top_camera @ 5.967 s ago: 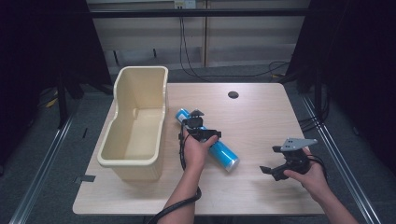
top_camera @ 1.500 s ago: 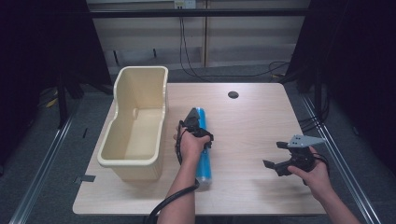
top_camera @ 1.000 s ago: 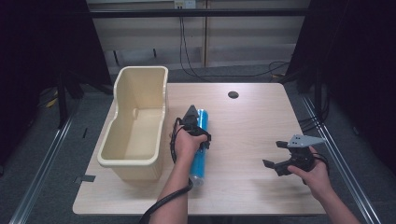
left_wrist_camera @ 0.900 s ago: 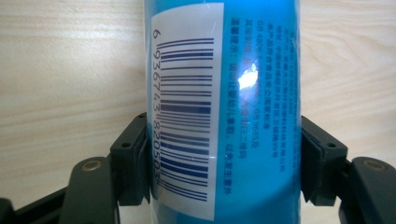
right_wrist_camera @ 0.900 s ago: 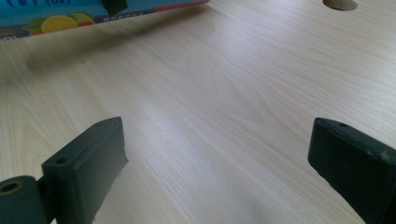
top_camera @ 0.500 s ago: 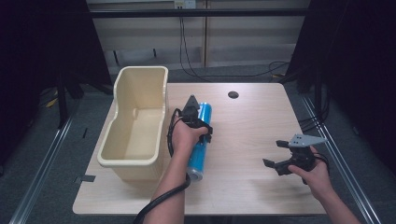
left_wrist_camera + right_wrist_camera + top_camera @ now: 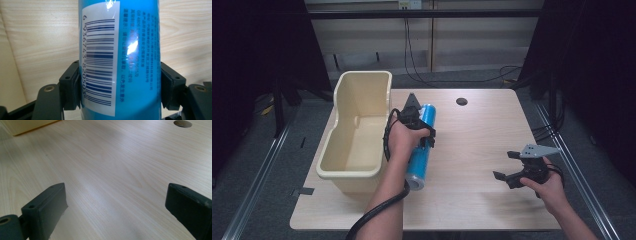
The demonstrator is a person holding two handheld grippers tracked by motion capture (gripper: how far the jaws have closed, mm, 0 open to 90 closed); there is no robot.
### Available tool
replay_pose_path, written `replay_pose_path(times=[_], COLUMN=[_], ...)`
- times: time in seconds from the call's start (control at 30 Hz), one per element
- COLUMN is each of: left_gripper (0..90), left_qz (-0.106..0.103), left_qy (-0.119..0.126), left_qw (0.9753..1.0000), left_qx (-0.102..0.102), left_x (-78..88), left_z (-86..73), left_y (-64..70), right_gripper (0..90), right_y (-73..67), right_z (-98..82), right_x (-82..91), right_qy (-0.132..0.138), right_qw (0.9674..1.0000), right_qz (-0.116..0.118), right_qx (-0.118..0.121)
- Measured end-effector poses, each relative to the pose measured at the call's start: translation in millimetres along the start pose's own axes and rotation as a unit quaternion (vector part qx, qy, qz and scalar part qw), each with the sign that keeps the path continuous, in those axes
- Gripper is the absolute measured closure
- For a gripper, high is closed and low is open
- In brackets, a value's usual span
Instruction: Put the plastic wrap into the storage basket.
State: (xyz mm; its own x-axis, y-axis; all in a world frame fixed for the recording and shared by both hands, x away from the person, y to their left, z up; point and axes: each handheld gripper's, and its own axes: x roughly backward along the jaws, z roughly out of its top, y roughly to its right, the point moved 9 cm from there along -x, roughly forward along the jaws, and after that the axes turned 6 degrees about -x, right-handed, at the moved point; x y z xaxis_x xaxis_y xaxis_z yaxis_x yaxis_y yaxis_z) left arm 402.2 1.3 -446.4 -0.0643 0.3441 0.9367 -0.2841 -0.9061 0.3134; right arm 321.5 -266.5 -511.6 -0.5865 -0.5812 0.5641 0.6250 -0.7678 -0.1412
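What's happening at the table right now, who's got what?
The left gripper is clamped across the middle of a blue cylindrical can, holding it beside the cream plastic bin at the left of the wooden table. The can runs lengthwise along the bin's right wall, and nothing shows inside the bin. The right gripper sits at the right side of the table with its jaws wide apart and nothing between them.
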Motion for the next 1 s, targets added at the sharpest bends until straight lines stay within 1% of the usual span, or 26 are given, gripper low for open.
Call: replay_pose_path(times=[0.07,0.1,0.13,0.17,0.2,0.23,0.27,0.33,0.37,0.4,0.43,0.5,0.6,0.67,0.7,0.73,0.8,0.83,0.9,0.93,0.97,1.0], left_gripper=[32.4,32.4,32.4,32.4,32.4,32.4,32.4,32.4,32.4,32.4,32.4,32.4,32.4,32.4,32.4,32.4,32.4,32.4,32.4,32.4,32.4,32.4], left_qz=[-0.003,-0.004,-0.004,0.001,-0.003,-0.004,0.000,-0.001,0.001,0.004,0.004,0.003,0.004,0.000,-0.003,-0.003,0.001,0.001,-0.001,0.004,0.004,0.007], left_qy=[0.003,0.002,0.002,0.004,0.003,0.002,-0.001,0.000,-0.007,-0.002,-0.002,0.000,0.000,0.001,0.002,0.002,0.008,0.008,0.009,0.009,0.009,0.012], left_qw=[1.0000,1.0000,1.0000,1.0000,1.0000,1.0000,1.0000,1.0000,1.0000,1.0000,1.0000,1.0000,1.0000,1.0000,1.0000,1.0000,1.0000,1.0000,0.9999,0.9999,0.9999,0.9999], left_qx=[0.002,0.000,0.000,0.000,0.000,0.001,-0.001,-0.002,-0.004,-0.002,-0.002,0.002,0.000,0.001,0.002,0.002,0.002,0.002,0.006,0.001,0.001,0.002], left_x=[5.0,10.1,10.1,12.8,15.9,20.1,22.7,25.3,28.7,33.6,33.6,39.3,46.7,51.2,55.4,55.4,61.4,61.4,65.8,70.9,70.9,74.3], left_z=[1.0,1.4,1.4,1.9,2.1,2.4,2.2,2.4,1.5,2.2,2.2,2.5,2.7,3.3,3.5,3.5,3.1,3.1,1.4,0.4,0.4,0.3], left_y=[1.2,2.5,2.5,2.9,3.7,3.8,4.1,4.5,3.7,2.9,2.9,2.3,2.2,2.8,2.7,2.7,-0.2,-0.2,-1.5,-4.1,-4.1,-5.1], right_gripper=[3.5,3.5,3.5,3.4,3.4,3.4,3.4,3.4,3.4,3.4,3.5,3.4,3.5,3.5,3.5,3.5,3.5,3.5,3.5,3.5,3.5,3.5], right_y=[-0.4,-1.0,-1.0,-0.7,0.2,0.1,1.3,0.5,1.2,1.7,2.3,2.1,1.4,2.5,2.0,2.0,0.4,-0.1,-0.1,-1.3,-1.3,-1.5], right_z=[0.1,0.8,0.8,1.1,1.6,2.0,2.9,3.0,2.9,2.6,1.9,1.4,0.5,1.7,1.5,1.5,-0.7,-1.3,-1.3,-1.1,-1.1,-0.9], right_x=[-0.1,0.2,0.2,0.3,0.5,1.5,1.6,2.4,2.4,2.0,1.6,1.3,1.4,1.2,0.8,0.8,-1.6,-2.0,-2.3,-2.2,-2.2,-2.2], right_qy=[0.000,0.001,0.001,0.003,0.004,0.004,0.008,0.007,0.007,0.006,0.006,0.006,0.001,0.005,0.004,0.004,-0.001,-0.004,-0.003,-0.004,-0.004,-0.003], right_qw=[1.0000,1.0000,1.0000,1.0000,1.0000,1.0000,1.0000,1.0000,1.0000,1.0000,1.0000,1.0000,1.0000,1.0000,1.0000,1.0000,1.0000,1.0000,1.0000,1.0000,1.0000,1.0000], right_qz=[0.002,0.006,0.006,0.003,-0.002,0.002,-0.004,0.004,0.001,0.000,-0.001,-0.002,0.001,-0.003,0.000,0.000,0.005,0.004,0.002,0.004,0.004,0.004], right_qx=[0.002,0.002,0.002,0.003,0.002,-0.001,0.001,-0.002,-0.002,-0.002,0.000,0.000,0.000,0.000,-0.003,-0.003,-0.001,0.000,0.002,0.002,0.002,0.001])
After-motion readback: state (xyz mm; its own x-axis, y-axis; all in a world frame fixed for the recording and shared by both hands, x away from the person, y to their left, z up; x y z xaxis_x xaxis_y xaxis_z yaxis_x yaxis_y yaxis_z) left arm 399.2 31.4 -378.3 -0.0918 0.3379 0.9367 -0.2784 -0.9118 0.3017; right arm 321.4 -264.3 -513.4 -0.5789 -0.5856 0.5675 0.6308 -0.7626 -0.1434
